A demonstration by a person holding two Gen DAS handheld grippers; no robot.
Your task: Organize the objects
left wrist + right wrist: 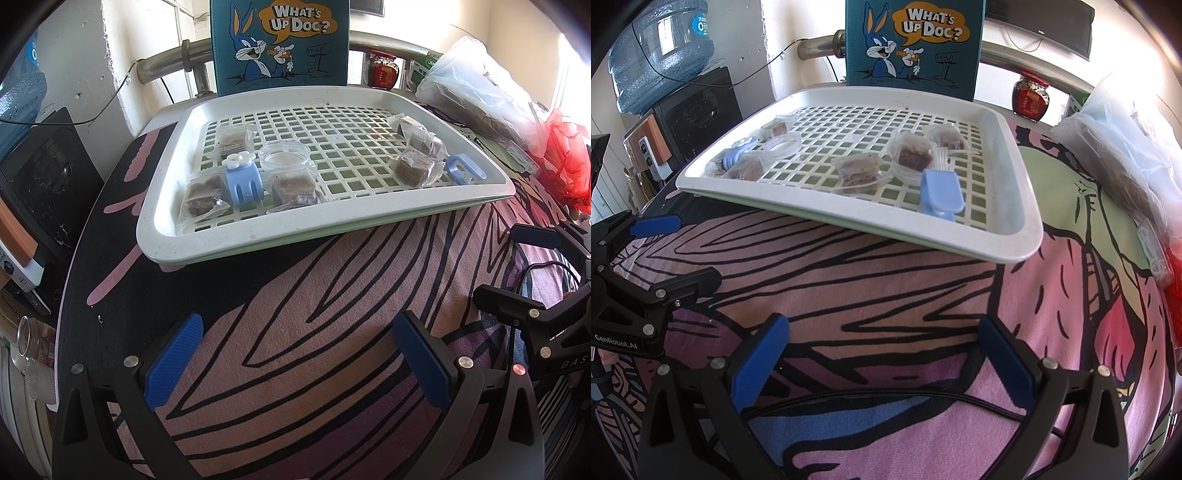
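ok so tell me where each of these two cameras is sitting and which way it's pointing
Left wrist: rides the left gripper, low over the patterned cloth, facing the white tray; its open blue fingers show, the right gripper at right.
Right wrist: rides the right gripper, facing the same tray from further right; open fingers show, the left gripper at left.
Shared: tray, blue clips, wrapped snacks, cartoon rabbit board.

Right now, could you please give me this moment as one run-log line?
left gripper: open, empty | right gripper: open, empty | tray: snack packets, two blue clips, clear dish | stage: nothing grasped
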